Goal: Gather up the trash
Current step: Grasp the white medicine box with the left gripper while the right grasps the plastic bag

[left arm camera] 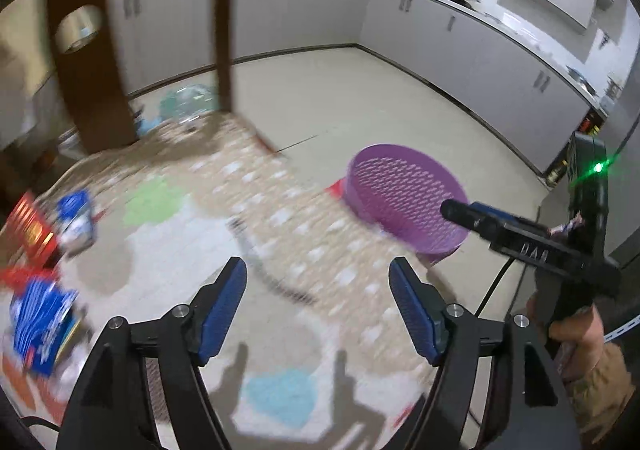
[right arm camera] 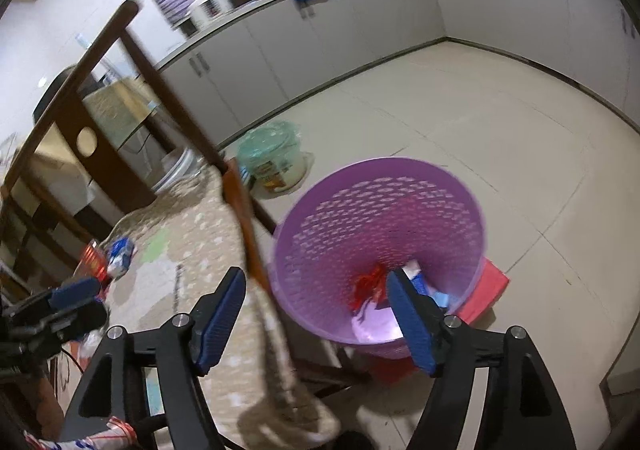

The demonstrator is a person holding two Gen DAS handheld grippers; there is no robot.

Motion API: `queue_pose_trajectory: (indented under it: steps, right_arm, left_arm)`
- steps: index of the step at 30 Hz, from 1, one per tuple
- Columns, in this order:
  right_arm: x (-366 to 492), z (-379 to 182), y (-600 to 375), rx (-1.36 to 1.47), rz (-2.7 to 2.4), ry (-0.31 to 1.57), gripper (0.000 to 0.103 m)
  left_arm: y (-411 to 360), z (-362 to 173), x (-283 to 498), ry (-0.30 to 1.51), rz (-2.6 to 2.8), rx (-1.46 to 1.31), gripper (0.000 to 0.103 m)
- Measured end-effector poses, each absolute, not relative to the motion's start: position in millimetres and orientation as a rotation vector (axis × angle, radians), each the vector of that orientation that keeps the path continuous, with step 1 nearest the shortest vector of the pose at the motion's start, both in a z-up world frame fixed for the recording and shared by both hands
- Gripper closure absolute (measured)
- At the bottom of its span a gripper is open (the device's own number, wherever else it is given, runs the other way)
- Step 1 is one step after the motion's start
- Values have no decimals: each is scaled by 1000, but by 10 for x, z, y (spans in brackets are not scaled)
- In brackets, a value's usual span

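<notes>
A purple perforated basket stands beside the table edge on a red stool; it holds a red wrapper and pale blue-white scraps. It also shows in the left wrist view. My right gripper is open and empty, just above the basket's near rim. My left gripper is open and empty above the patterned tablecloth. Wrappers lie at the table's left: a blue-white packet, a red packet, a blue packet.
A dark wooden chair stands at the table's far side. A green bag over a bucket sits on the floor. White kitchen cabinets line the walls. The right hand-held gripper's body is at right.
</notes>
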State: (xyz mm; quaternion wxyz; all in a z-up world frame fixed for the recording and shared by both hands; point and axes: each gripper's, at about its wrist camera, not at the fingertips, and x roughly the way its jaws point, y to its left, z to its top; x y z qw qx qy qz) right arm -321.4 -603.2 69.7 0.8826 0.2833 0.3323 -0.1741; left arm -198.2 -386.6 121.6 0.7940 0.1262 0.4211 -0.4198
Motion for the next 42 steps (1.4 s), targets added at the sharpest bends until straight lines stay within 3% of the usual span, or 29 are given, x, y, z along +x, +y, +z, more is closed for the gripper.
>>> queue_pose_trajectory:
  steps: [18,33,35,36,42]
  right_arm:
    - [-2165,594,-4261,394,0,878,24]
    - [-1659,428,-3327,291,221,948,23]
    - [-1556,426,-3214,273,252,946,22]
    - [-1493,419,-3145,258,270,944,21]
    - [-1159,352,-2776,169,352,951,21]
  left_arm:
    - [-1002,920,-1232,938,-310,36,28]
    - [-860,562,-480,1014,-301,-203,29]
    - [-846,469,-433,1051,-323,-239,44]
    - [-835,422,-419,1073,-333,-249,61]
    - [-776,443,-542,1075,-363,-250,67]
